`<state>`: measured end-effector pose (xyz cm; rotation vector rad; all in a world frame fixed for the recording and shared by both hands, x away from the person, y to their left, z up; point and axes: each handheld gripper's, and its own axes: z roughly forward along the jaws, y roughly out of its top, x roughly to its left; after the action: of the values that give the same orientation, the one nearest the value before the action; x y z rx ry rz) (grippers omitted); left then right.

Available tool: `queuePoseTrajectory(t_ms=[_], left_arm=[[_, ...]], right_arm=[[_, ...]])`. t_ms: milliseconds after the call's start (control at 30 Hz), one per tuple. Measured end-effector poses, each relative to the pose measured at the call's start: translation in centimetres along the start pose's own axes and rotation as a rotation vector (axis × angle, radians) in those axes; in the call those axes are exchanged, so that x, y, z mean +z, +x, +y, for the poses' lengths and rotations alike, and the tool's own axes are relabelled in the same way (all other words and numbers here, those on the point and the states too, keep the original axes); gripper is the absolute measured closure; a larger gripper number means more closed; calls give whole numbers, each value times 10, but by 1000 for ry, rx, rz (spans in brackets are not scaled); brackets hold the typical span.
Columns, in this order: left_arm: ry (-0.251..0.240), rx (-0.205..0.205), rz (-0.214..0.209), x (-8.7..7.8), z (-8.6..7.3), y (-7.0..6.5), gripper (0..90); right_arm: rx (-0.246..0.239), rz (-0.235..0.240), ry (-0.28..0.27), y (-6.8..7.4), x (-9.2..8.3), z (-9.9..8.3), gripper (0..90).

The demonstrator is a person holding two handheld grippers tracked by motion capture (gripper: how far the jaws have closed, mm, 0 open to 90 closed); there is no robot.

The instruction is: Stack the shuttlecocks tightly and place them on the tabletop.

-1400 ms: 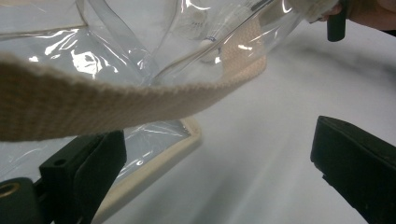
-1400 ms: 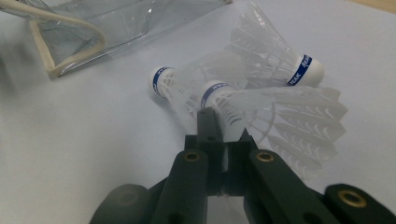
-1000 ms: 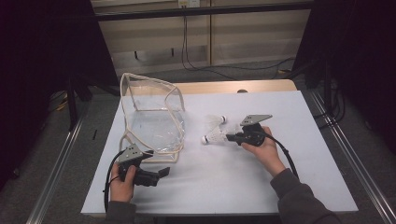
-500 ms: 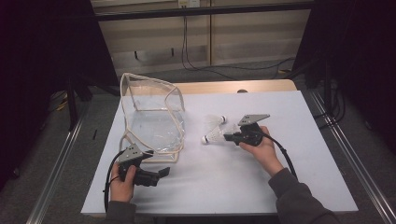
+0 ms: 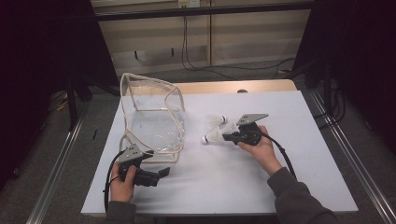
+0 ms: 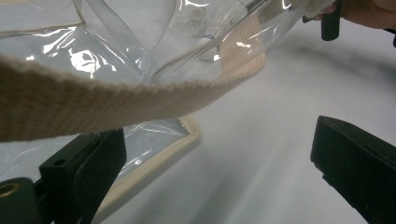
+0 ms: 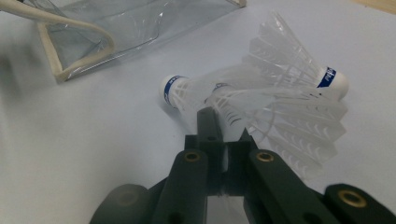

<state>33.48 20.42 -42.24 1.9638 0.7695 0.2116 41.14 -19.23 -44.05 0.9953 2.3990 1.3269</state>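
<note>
- Two grippers work over one white table top (image 5: 224, 186), which the high view shows whole, w/ a wooden strip at its far edge.
- Clear bag (image 5: 152, 116) w/ beige webbing trim stands at the table's left-centre in the high view, mouth sagging. Left gripper view adds what the high view can't: the webbing strap (image 6: 116, 100) sweeps across close in front of the camera, plastic creased and glaring behind it.
- Left gripper (image 5: 159, 175) sits near the bag's front corner in the high view, held in the left hand (image 5: 122, 184). Its own view shows the jaws wide apart, nothing between them; the bag's trimmed bottom edge lies just beside the left jaw.
- Right gripper (image 5: 224, 136) lies right of the bag, held in the right hand (image 5: 261, 149). Its own view gives the detail: jaws nearly together, pinched on the feather skirt of a shuttlecock (image 7: 280, 119).
- That held shuttlecock (image 5: 212, 136) rests low on the table, well apart from the bag.
- 2nd shuttlecock (image 7: 299, 65) lies touching it; blue bands on both cork tips read clearly in the right gripper view, but are hardly visible in the high view.
</note>
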Motion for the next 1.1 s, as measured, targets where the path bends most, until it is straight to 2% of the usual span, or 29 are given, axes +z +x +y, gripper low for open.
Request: queuePoseTrajectory(t_ms=[1100], left_arm=[[1, -3, 0, 0, 0, -1, 37]], right_arm=[[-12, 23, 26, 5, 10, -2, 886]])
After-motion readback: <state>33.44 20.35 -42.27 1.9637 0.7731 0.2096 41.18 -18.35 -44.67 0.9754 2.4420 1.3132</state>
